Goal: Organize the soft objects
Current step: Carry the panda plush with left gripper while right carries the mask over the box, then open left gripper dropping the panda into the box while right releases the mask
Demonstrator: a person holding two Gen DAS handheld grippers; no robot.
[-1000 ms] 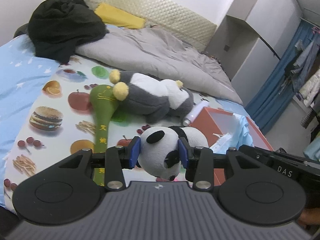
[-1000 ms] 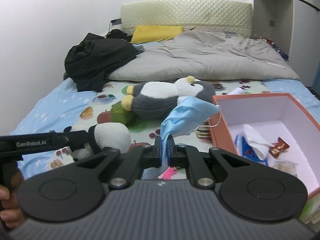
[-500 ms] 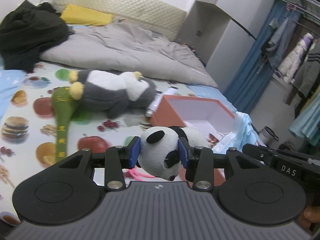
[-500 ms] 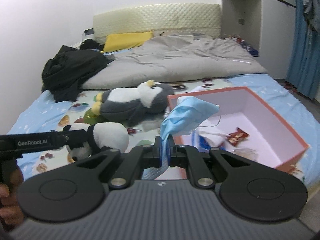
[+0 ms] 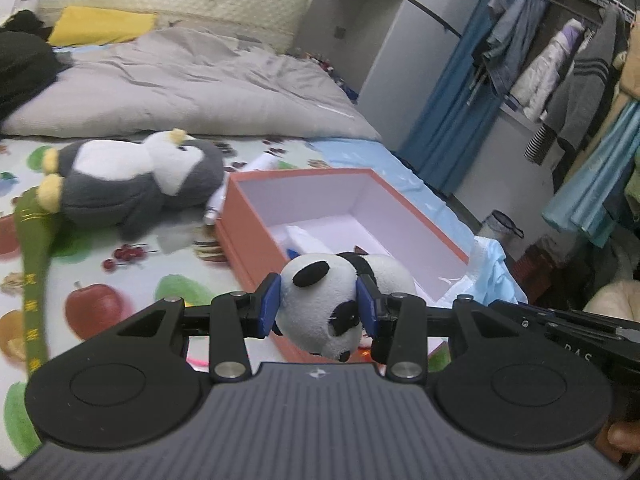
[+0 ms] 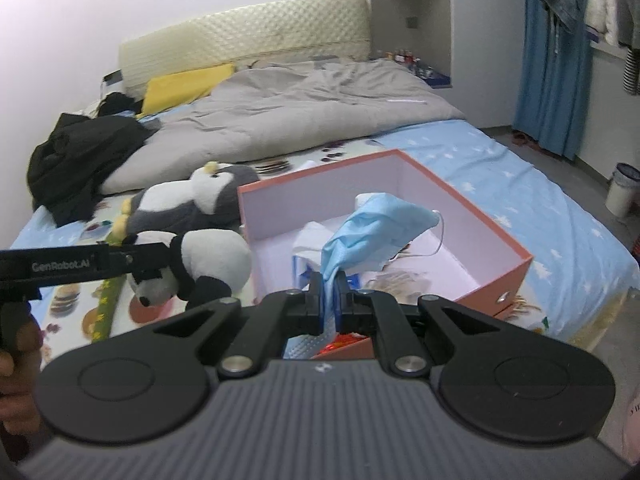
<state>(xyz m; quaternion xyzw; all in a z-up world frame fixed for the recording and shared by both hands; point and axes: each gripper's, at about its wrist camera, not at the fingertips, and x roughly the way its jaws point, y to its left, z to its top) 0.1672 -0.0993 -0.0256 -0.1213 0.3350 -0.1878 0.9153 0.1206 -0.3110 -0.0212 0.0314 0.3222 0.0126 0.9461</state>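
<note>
The left gripper (image 5: 318,307) is clamped on the head of a small black-and-white plush panda (image 5: 326,304), held in the air at the near corner of an open orange cardboard box with white inside (image 5: 256,220). The right gripper (image 6: 329,300) is pinched tight on a crumpled light-blue face mask (image 6: 376,232), which hangs over the same box's interior. Beyond the box a grey-and-white plush penguin with yellow feet (image 5: 132,184) lies on the fruit-printed bed sheet (image 5: 132,268), beside a green padded stick (image 5: 36,264). Farther back is a rumpled grey duvet (image 5: 180,88).

Blue face mask (image 6: 376,232) pinched in right gripper (image 6: 329,296) jaws above pink box (image 6: 516,276)
</note>
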